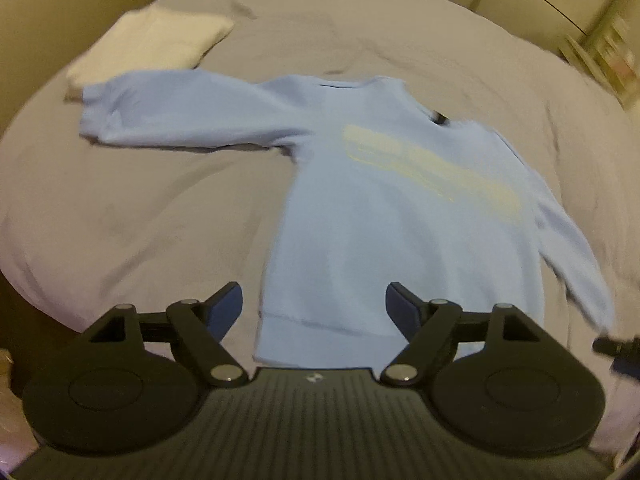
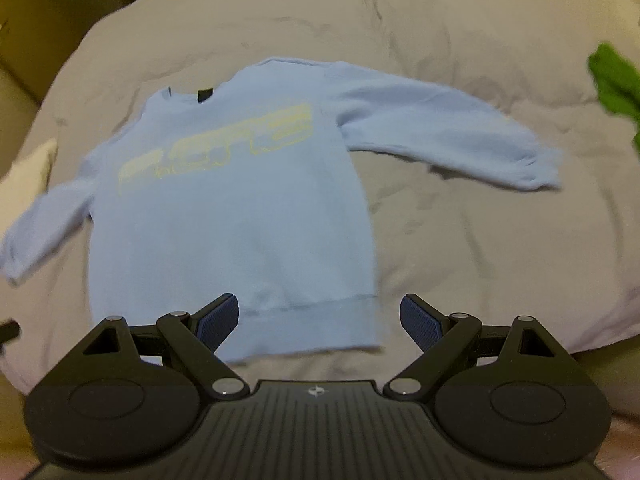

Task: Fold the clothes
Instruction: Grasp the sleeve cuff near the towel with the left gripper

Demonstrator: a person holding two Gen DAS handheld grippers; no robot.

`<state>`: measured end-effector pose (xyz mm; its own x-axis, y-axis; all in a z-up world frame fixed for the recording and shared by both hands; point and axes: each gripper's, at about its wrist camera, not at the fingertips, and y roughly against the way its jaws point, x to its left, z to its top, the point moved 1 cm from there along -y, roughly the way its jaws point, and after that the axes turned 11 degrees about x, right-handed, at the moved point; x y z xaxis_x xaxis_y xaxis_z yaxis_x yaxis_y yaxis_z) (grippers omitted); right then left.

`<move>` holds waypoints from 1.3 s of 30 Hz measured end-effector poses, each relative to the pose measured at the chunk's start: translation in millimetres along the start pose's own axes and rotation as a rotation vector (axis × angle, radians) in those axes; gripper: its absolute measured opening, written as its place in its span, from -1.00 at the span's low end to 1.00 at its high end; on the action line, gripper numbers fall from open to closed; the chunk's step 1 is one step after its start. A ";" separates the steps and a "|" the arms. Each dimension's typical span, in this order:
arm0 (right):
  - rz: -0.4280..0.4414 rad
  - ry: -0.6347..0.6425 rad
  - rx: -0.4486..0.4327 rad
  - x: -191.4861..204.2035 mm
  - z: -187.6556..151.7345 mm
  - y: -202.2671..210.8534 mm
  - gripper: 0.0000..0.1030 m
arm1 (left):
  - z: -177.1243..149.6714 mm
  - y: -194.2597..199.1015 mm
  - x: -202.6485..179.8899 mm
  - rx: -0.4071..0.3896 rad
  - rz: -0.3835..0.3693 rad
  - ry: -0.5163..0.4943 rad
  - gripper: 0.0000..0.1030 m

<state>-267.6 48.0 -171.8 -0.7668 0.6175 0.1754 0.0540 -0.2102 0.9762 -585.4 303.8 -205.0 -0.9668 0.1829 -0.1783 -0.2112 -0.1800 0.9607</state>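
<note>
A light blue sweatshirt (image 1: pixel 380 216) with pale yellow lettering lies flat and face up on a grey bed sheet (image 1: pixel 140 208), sleeves spread out to both sides. My left gripper (image 1: pixel 314 304) is open and empty, above the hem at the sweatshirt's lower left corner. In the right wrist view the sweatshirt (image 2: pixel 232 208) lies the same way, and my right gripper (image 2: pixel 320 316) is open and empty above the hem's lower right corner. A black tag shows at the collar (image 2: pixel 204 96).
A folded white garment (image 1: pixel 148 46) lies at the far left of the bed, beside the left sleeve cuff. A green garment (image 2: pixel 618 80) lies at the right edge of the bed. Furniture and shelves stand beyond the bed (image 1: pixel 608 52).
</note>
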 end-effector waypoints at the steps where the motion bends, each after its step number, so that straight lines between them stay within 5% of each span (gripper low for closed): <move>1: 0.010 -0.021 0.008 3.5 6.5 -10.7 0.74 | 10.1 -9.6 13.0 0.010 -0.008 0.032 0.47; 8: -0.052 -0.116 0.116 51.4 41.7 -98.5 0.74 | 70.1 -77.5 114.7 0.012 -0.060 0.265 0.44; 13: -0.078 -0.088 0.199 105.5 52.6 -150.2 0.74 | 109.5 -112.8 200.0 -0.080 -0.084 0.460 0.42; 17: -0.114 -0.005 0.227 138.8 60.2 -171.7 0.74 | 134.7 -130.5 258.8 -0.154 -0.079 0.598 0.42; 24: -0.186 -0.004 0.212 151.3 89.6 -191.8 0.74 | 156.0 -148.1 308.2 -0.241 -0.096 0.700 0.41; 27: -0.201 -0.007 0.210 156.6 103.8 -200.9 0.74 | 164.6 -157.2 313.6 -0.244 -0.072 0.700 0.39; 29: -0.212 0.006 0.207 161.9 110.7 -204.6 0.74 | 171.3 -159.1 311.5 -0.257 -0.067 0.672 0.20; 31: -0.212 0.019 0.204 164.6 115.4 -205.7 0.74 | 176.3 -159.9 307.8 -0.250 -0.092 0.637 -0.81; 35: -0.219 -0.007 0.197 152.5 119.6 -199.2 0.74 | 181.8 -130.1 276.7 -0.299 -0.043 0.538 -0.84; 39: -0.225 -0.047 0.187 134.8 121.4 -189.1 0.74 | 195.7 -79.4 196.6 -0.401 -0.078 0.296 -0.84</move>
<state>-303.5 263.0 -317.2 -0.7424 0.6683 -0.0470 0.0063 0.0771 0.9970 -730.6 543.2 -274.7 -0.9329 -0.0604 -0.3549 -0.2673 -0.5443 0.7951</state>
